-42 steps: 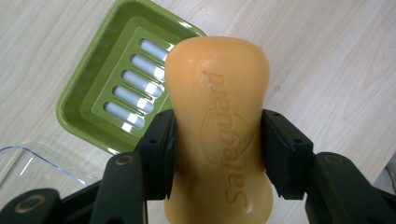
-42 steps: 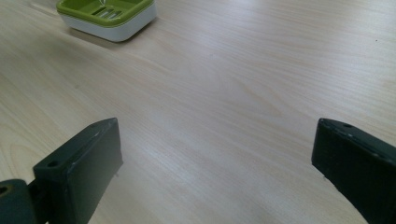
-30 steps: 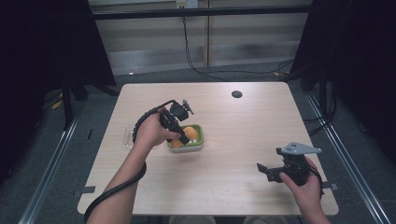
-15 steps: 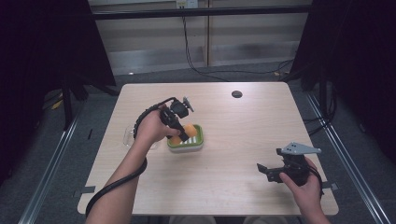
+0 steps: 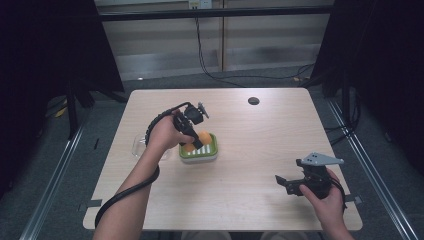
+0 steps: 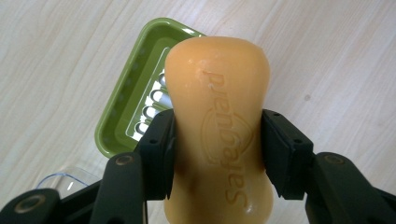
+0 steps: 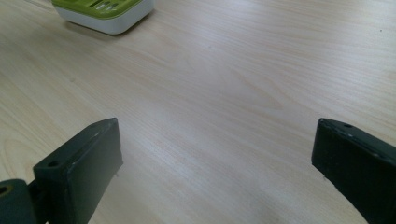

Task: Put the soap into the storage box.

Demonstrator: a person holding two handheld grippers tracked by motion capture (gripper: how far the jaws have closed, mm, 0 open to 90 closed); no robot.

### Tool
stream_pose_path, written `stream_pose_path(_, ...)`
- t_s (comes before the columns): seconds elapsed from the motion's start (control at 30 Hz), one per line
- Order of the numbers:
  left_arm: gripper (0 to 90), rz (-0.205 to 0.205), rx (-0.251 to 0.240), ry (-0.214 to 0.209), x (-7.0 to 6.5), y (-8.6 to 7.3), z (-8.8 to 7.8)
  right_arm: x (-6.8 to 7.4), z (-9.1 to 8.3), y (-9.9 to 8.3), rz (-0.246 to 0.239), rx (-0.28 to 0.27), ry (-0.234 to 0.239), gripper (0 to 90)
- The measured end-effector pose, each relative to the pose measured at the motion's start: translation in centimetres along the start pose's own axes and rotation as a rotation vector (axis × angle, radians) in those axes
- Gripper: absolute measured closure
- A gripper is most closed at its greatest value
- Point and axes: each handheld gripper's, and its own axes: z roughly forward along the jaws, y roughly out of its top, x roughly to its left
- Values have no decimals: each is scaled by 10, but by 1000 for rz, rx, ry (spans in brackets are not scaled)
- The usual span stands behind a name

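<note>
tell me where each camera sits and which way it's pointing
High view: fixed above the person's side, looking forward and down at the table; both forearms enter from below.
Left gripper view: rides the left gripper, looking down its jaws at the soap.
Right gripper view: rides the right gripper, facing across bare tabletop.
Shared by all three: the green soap dish.

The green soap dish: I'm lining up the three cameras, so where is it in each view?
High view: green soap dish left of table centre, under the left claw.
Left gripper view: upper left, behind the clamped orange soap bar.
Right gripper view: top left corner.
Shared landmark: the dish's slotted insert.
</note>
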Motion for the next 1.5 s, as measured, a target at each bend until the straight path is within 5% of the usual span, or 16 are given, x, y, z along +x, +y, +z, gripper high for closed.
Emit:
stream_pose_path(0.5,494,-14,-10,10,6,0,8,0,1,0,-2,2,4,14)
stream_pose_path(0.53,494,19,22,0,8,1,7,0,1,0,0,4,3,14)
stream_pose_path(0.63,494,-4,0,8,7,1,12,0,0,0,0,3,5,14)
stream_pose_path(0.67,494,22,21,2,10,1,11,0,0,0,-2,2,4,14)
stream_pose_path(0.8,493,-13,-1,-14,9,2,15,0,0,0,-1,-2,-2,14)
stream_pose_path(0.9,493,26,13,6,11,2,16,-1,-1,0,0,0,1,13)
stream_pose_path(0.97,493,5,13,-3,11,3,17,-1,0,0,1,0,0,14)
stream_pose_path(1.5,493,29,21,5,17,5,24,0,1,1,-2,1,26,14)
